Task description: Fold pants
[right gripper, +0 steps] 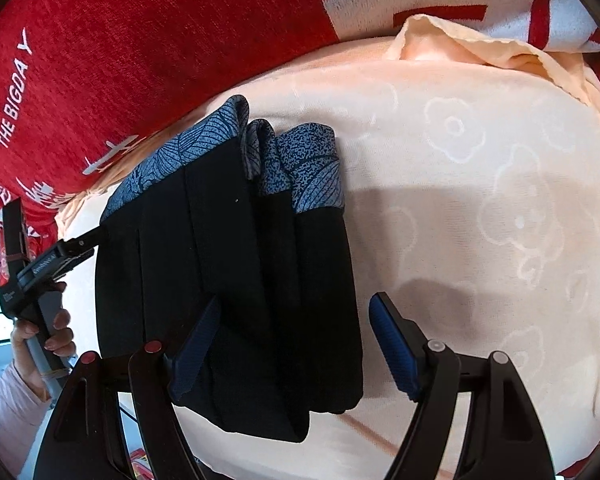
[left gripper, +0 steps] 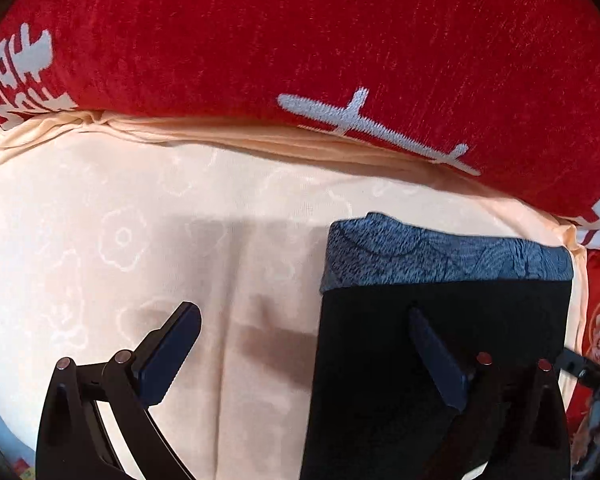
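The pants (left gripper: 440,360) are black with a blue patterned band and lie folded into a compact stack on the cream cloth (left gripper: 140,208). My left gripper (left gripper: 302,310) points down at the stack's left edge and is open. One finger hangs over the black fabric and the other over bare cloth. In the right wrist view the pants (right gripper: 240,260) show several stacked layers. My right gripper (right gripper: 296,302) is open above their near right part, gripping nothing. At the stack's far left edge a hand (right gripper: 40,332) holds the left gripper's handle.
A red blanket (left gripper: 260,32) with white lettering runs along the far side of the cream flower-patterned cloth. One corner of the cloth (right gripper: 452,36) is rumpled at the back right. Bare cloth (right gripper: 480,200) spreads to the right of the pants.
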Tool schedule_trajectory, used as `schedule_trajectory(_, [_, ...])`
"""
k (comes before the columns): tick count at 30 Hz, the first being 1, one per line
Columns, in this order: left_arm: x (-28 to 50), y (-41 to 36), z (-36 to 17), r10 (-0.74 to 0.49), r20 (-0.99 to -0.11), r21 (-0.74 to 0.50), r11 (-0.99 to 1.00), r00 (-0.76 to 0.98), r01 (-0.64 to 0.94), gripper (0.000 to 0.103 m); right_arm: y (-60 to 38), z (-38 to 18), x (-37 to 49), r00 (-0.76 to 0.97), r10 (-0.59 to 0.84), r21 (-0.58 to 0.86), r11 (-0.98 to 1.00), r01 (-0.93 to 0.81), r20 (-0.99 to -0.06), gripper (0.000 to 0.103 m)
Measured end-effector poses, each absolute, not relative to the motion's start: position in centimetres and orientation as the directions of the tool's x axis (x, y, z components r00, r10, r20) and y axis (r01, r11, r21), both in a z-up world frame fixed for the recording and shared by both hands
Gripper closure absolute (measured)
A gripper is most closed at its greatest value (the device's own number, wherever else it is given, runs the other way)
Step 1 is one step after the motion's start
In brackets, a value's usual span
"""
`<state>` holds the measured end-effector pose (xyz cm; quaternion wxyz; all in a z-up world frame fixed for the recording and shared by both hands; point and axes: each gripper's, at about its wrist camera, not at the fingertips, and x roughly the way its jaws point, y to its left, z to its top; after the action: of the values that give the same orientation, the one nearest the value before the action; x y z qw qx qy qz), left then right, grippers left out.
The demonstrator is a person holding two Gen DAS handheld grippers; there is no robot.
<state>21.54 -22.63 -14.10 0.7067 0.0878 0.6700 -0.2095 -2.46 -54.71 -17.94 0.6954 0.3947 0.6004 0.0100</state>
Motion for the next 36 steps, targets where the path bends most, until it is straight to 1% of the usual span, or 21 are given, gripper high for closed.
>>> schedule_trajectory(2, [21.1,-22.5,-14.2,-0.173,-0.985,-0.152,0.897,0.013,0.415,0.000,-55.4,-17.3,-2.9,0.303,0.468,0.557,0.690,0.462,-0.830,0.023])
schedule_trajectory(5, [21.2,-21.9,-14.5,-0.174,-0.985,-0.157,0.900,0.007,0.406,0.000,-56.3,-15.6,-3.2,0.407,0.510,0.650,0.634,0.418,-0.758,0.023])
schedule_trajectory(7, [21.4,-21.6,-14.9,-0.176,-0.984,-0.161,0.904,0.002,0.397,0.000,-56.2,-15.2,-2.7,0.414,0.526,0.667,0.631,0.396,-0.743,0.026])
schedule_trajectory(8, [21.1,-21.3,-14.7,-0.175,-0.985,-0.160,0.905,0.001,0.394,0.000,-55.9,-15.3,-2.2,0.406,0.535,0.669,0.638,0.381,-0.741,0.035])
schedule_trajectory(9, [21.2,-21.2,-14.7,-0.175,-0.985,-0.161,0.906,0.001,0.392,0.000,-55.6,-15.6,-1.3,0.389,0.543,0.666,0.647,0.372,-0.744,0.040])
schedule_trajectory(10, [21.2,-21.3,-14.7,-0.178,-0.984,-0.163,0.906,0.001,0.392,0.000,-55.3,-16.2,-0.5,0.367,0.554,0.664,0.649,0.372,-0.747,0.049])
schedule_trajectory(12, [20.8,-21.8,-14.4,-0.189,-0.982,-0.173,0.899,0.001,0.403,0.000,-55.1,-17.5,0.6,0.320,0.563,0.647,0.660,0.381,-0.762,0.076])
schedule_trajectory(13, [20.7,-22.6,-14.6,-0.195,-0.981,-0.177,0.894,0.001,0.411,0.000,-55.0,-17.8,0.9,0.303,0.560,0.637,0.665,0.391,-0.771,0.083])
schedule_trajectory(14, [20.4,-23.0,-14.6,-0.198,-0.980,-0.180,0.890,-0.001,0.420,0.000,-55.0,-17.5,0.8,0.311,0.555,0.637,0.668,0.386,-0.771,0.087])
schedule_trajectory(16, [19.6,-23.1,-15.3,-0.198,-0.980,-0.186,0.885,-0.016,0.428,0.000,-55.0,-17.0,0.1,0.317,0.536,0.622,0.692,0.365,-0.782,0.091])
schedule_trajectory(18, [18.9,-22.7,-15.7,-0.208,-0.978,-0.201,0.892,-0.028,0.405,0.000,-54.4,-17.3,-0.8,0.290,0.521,0.596,0.714,0.367,-0.803,0.091])
schedule_trajectory(22, [19.3,-21.9,-16.5,-0.237,-0.969,-0.245,0.902,-0.068,0.356,0.000,-54.1,-18.0,-0.6,0.290,0.515,0.591,0.713,0.378,-0.807,0.091])
schedule_trajectory(26, [18.9,-21.8,-16.0,-0.217,-0.975,-0.221,0.892,-0.055,0.394,0.000,-54.0,-17.3,-0.9,0.294,0.493,0.573,0.733,0.365,-0.819,0.091])
schedule_trajectory(28, [18.7,-22.0,-15.6,-0.204,-0.978,-0.203,0.887,-0.044,0.414,0.000,-54.4,-17.0,-1.6,0.296,0.482,0.566,0.726,0.391,-0.824,0.091])
schedule_trajectory(31, [18.4,-22.3,-15.1,-0.208,-0.977,-0.210,0.882,-0.053,0.421,0.000,-54.6,-16.5,-2.4,0.302,0.470,0.558,0.717,0.418,-0.829,0.088])
schedule_trajectory(33, [18.2,-22.4,-15.2,-0.209,-0.976,-0.214,0.880,-0.059,0.423,0.000,-55.0,-16.4,-3.1,0.303,0.475,0.563,0.703,0.435,-0.826,0.077])
schedule_trajectory(35, [18.1,-22.5,-15.1,-0.207,-0.977,-0.212,0.879,-0.059,0.427,0.000,-55.3,-16.3,-3.6,0.304,0.477,0.566,0.695,0.444,-0.825,0.052])
schedule_trajectory(36, [18.0,-22.6,-15.0,-0.205,-0.977,-0.210,0.879,-0.058,0.428,0.000,-55.4,-16.2,-3.8,0.307,0.476,0.566,0.694,0.445,-0.824,0.046])
